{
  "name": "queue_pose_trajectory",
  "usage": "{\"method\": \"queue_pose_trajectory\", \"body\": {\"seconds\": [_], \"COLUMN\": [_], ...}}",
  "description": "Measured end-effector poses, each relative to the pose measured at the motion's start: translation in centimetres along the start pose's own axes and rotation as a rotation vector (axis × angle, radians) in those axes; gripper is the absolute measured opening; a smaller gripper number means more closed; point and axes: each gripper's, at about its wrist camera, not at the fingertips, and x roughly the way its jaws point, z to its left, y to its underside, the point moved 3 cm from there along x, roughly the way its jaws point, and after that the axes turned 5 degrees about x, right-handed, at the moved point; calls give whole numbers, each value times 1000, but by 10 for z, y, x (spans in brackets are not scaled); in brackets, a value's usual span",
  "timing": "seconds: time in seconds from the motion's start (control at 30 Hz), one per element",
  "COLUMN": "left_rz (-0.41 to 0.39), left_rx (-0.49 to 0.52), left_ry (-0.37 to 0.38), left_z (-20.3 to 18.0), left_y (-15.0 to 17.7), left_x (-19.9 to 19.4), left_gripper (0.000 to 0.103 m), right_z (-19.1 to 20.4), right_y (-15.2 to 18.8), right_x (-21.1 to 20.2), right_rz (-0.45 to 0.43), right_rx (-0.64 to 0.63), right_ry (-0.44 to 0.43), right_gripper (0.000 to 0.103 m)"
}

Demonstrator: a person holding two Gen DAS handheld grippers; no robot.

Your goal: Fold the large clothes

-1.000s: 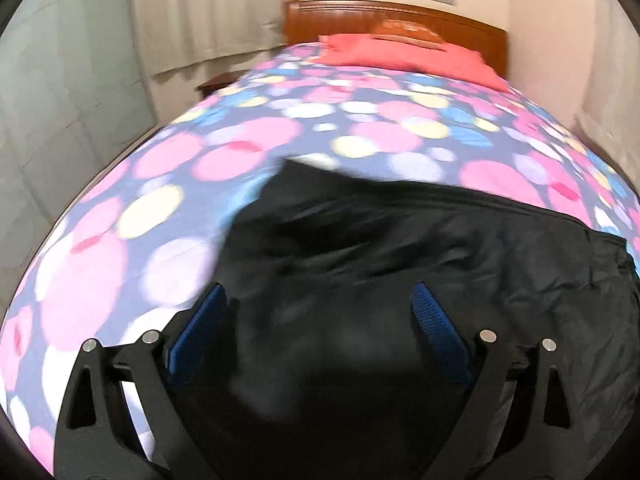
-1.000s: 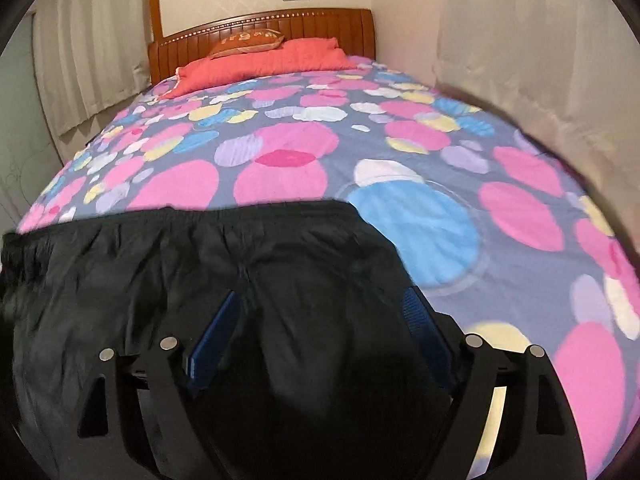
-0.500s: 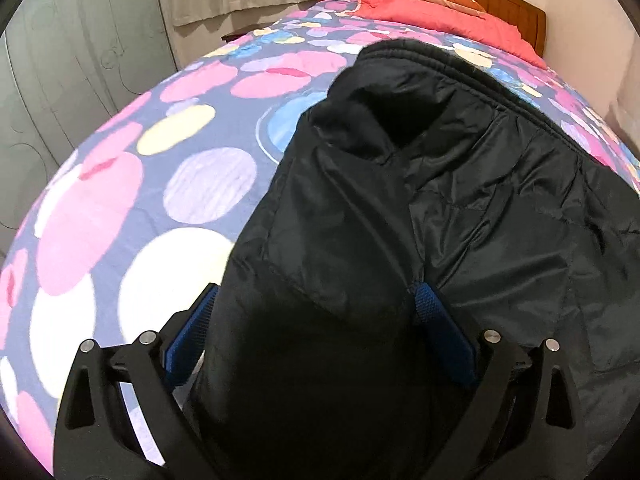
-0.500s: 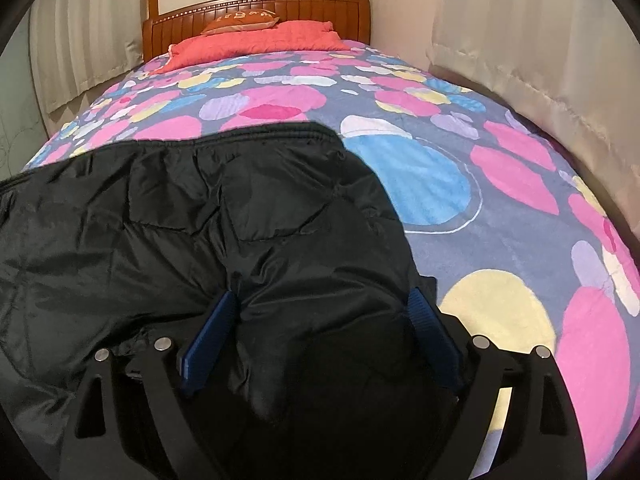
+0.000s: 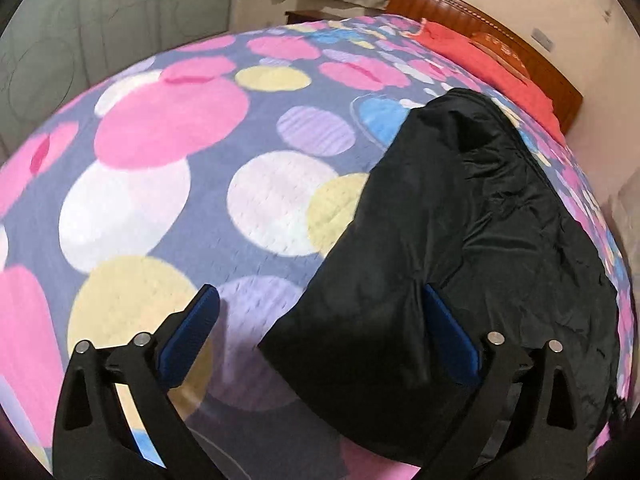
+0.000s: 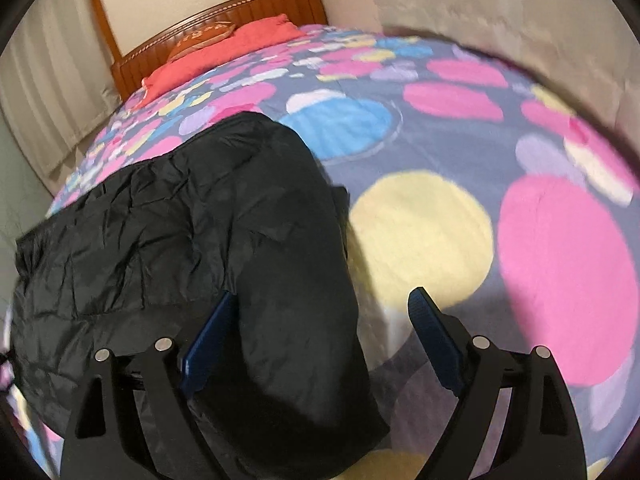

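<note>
Fingers [image 5: 188, 332] of the left gripper [image 5: 320, 320] stand spread about as wide as they go, and their jaws have just been opening further. One blue pad hangs over bare bedspread; the other pad [image 5: 448, 332] lies against the near left edge of the black jacket [image 5: 460, 240]. A corner of that jacket reaches into the gap between the two, but nothing is pinched there, so the left gripper holds nothing.

Over in the right wrist view the right gripper [image 6: 320, 332] is likewise wide apart. Its jaws opened further within the last second. Its left pad [image 6: 208, 344] rests on the dark fabric, its right pad [image 6: 432, 336] sits over the bedspread clear of the cloth, and a rounded fold of the jacket [image 6: 208, 240] fills part of the space between them without being squeezed.

The jacket lies across the bedspread [image 5: 160, 200] near the foot of the bed, a crumpled padded bulk stretching sideways between the two grippers, with one end near each.

Around it the bedspread [image 6: 520, 220] is blue-grey with big pink, yellow, white, lilac and blue dots. At the far end sit a red pillow [image 6: 224, 52] and an orange cushion [image 6: 204, 36] against a wooden headboard [image 6: 248, 8]. Pale curtains [image 6: 44, 92] hang at the side
</note>
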Motion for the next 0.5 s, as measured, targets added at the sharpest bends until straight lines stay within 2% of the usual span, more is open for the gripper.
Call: {"method": "queue_pose_trajectory", "body": {"seconds": [0.13, 0.2, 0.27, 0.33, 0.4, 0.47, 0.5], "left_rz": [32, 6, -15, 36, 41, 15, 14], "left_rx": [-96, -132, -124, -100, -131, -143, -145], "left_ry": [20, 15, 19, 63, 76, 90, 115], "left_z": [8, 16, 13, 5, 6, 3, 1], "left_y": [9, 16, 20, 22, 23, 20, 17], "left_x": [0, -12, -16, -2, 7, 9, 11], "left_gripper": [101, 101, 101, 101, 101, 101, 101], "right_z": [-5, -2, 1, 4, 5, 10, 12], "right_y": [4, 6, 8, 11, 12, 15, 15], "right_x": [10, 11, 12, 12, 12, 11, 10], "right_rz": [34, 33, 44, 46, 50, 51, 52], "right_rx": [71, 63, 56, 47, 54, 49, 47], "right_ry": [-38, -37, -49, -52, -69, -89, -90], "right_gripper": [88, 88, 89, 87, 79, 62, 60]}}
